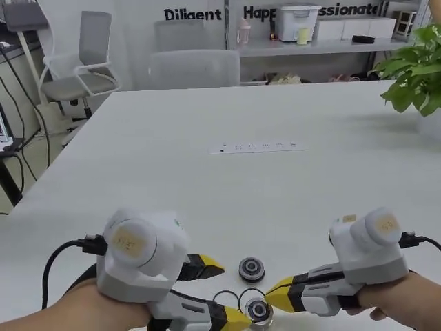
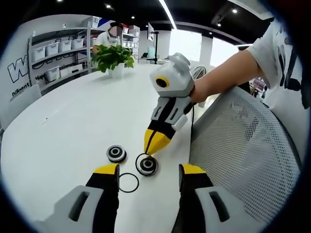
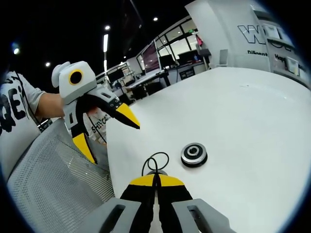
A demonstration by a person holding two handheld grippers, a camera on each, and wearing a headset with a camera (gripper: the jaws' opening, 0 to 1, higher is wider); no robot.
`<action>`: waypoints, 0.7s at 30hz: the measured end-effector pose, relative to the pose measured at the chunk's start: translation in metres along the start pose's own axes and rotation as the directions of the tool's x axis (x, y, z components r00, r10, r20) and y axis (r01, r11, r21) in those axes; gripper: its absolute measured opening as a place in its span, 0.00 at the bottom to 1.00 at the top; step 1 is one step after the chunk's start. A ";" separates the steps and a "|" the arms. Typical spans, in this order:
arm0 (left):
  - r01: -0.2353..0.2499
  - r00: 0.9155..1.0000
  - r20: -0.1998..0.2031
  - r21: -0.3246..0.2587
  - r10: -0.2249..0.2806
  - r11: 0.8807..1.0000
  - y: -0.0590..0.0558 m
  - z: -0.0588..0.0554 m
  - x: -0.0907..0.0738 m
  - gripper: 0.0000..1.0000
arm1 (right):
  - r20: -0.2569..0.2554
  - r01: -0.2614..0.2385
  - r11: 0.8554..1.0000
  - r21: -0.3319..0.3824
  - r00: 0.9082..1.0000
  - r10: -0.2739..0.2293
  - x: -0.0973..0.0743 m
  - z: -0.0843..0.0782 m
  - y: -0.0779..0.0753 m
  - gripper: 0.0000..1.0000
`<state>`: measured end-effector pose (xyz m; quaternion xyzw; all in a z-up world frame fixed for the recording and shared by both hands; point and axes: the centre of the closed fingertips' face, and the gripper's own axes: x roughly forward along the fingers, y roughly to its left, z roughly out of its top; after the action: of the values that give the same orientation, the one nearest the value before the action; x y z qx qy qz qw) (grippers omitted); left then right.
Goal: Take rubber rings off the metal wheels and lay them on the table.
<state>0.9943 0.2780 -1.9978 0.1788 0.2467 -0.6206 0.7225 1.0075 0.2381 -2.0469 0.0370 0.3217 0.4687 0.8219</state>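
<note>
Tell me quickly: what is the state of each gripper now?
Left gripper: open, holding nothing.
Right gripper: closed on a ring.

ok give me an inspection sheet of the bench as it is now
surface: white table
job's things: far wheel, dark-rimmed, standing alone; near wheel at the right gripper's tip; loose ring flat on the table; pinched ring looping up by the near wheel
clutter: socket strip mid-table
grippers: left gripper open, holding nothing; right gripper shut on the pinched ring
cables: black cable from the left gripper
surroundings: plant, chairs, shelf with boxes
</note>
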 end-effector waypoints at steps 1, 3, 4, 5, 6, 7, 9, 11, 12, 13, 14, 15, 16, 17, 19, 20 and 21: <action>-0.002 1.000 0.008 0.000 0.002 1.000 -0.001 0.001 -0.003 0.47 | 0.000 -0.001 1.000 0.000 1.000 0.001 0.000 0.000 0.000 0.00; -0.009 1.000 0.018 -0.001 0.009 1.000 -0.001 0.002 -0.007 0.49 | -0.001 -0.001 1.000 0.002 1.000 0.001 0.000 0.000 0.001 0.00; -0.013 1.000 0.022 -0.002 0.013 1.000 -0.001 0.002 -0.009 0.50 | -0.002 -0.001 1.000 0.002 1.000 0.001 0.000 0.001 0.002 0.00; -0.015 1.000 0.026 -0.005 0.015 1.000 -0.001 0.003 -0.012 0.50 | -0.001 -0.002 1.000 0.000 1.000 0.002 0.000 0.001 0.002 0.00; -0.015 0.999 0.029 -0.008 0.015 1.000 -0.001 0.003 -0.013 0.51 | -0.001 -0.003 1.000 0.000 1.000 0.003 0.000 0.002 0.003 0.00; -0.018 0.999 0.036 -0.011 0.018 1.000 -0.002 0.004 -0.016 0.51 | -0.001 -0.006 1.000 -0.002 1.000 0.006 0.000 0.003 0.004 0.00; -0.024 0.999 0.045 -0.012 0.024 1.000 -0.002 0.004 -0.020 0.52 | 0.001 -0.009 1.000 -0.005 1.000 0.009 0.000 0.004 0.006 0.00; -0.031 0.998 0.049 -0.011 0.032 0.999 -0.001 0.004 -0.024 0.52 | 0.004 -0.012 1.000 -0.007 1.000 0.012 0.000 0.006 0.008 0.00; -0.038 0.998 0.050 -0.006 0.038 0.999 -0.001 0.004 -0.026 0.52 | 0.004 -0.014 1.000 -0.007 1.000 0.014 0.000 0.006 0.008 0.00; -0.043 0.998 0.052 -0.004 0.043 0.999 0.000 0.003 -0.028 0.53 | 0.004 -0.015 1.000 -0.009 1.000 0.015 0.000 0.007 0.008 0.00; -0.054 0.997 0.056 0.000 0.054 0.999 0.002 0.003 -0.030 0.54 | 0.004 -0.014 1.000 -0.011 1.000 0.014 0.000 0.007 0.009 0.00; -0.061 0.996 0.058 0.001 0.061 0.998 0.002 0.003 -0.031 0.55 | 0.004 -0.014 1.000 -0.012 1.000 0.014 0.000 0.008 0.009 0.00; -0.064 0.996 0.059 0.002 0.064 0.998 0.003 0.002 -0.033 0.56 | 0.006 -0.014 1.000 -0.012 1.000 0.014 0.000 0.009 0.009 0.00; -0.068 0.996 0.060 0.003 0.067 0.998 0.003 0.002 -0.035 0.56 | 0.008 -0.013 1.000 -0.011 1.000 0.013 0.000 0.010 0.009 0.00; -0.075 0.995 0.062 0.004 0.075 0.997 0.004 0.000 -0.038 0.57 | 0.011 -0.012 1.000 -0.011 1.000 0.013 0.000 0.012 0.009 0.00; -0.079 0.995 0.063 0.003 0.079 0.997 0.004 -0.002 -0.040 0.57 | 0.012 -0.013 1.000 -0.012 1.000 0.013 0.001 0.014 0.010 0.00; -0.083 0.995 0.063 0.001 0.083 0.997 0.005 -0.003 -0.042 0.57 | 0.012 -0.014 1.000 -0.015 1.000 0.014 0.001 0.015 0.011 0.00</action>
<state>0.9941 0.3142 -1.9763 0.1706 0.2152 -0.5957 0.7548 1.0083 0.2485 -2.0315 0.0358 0.3132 0.4765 0.8207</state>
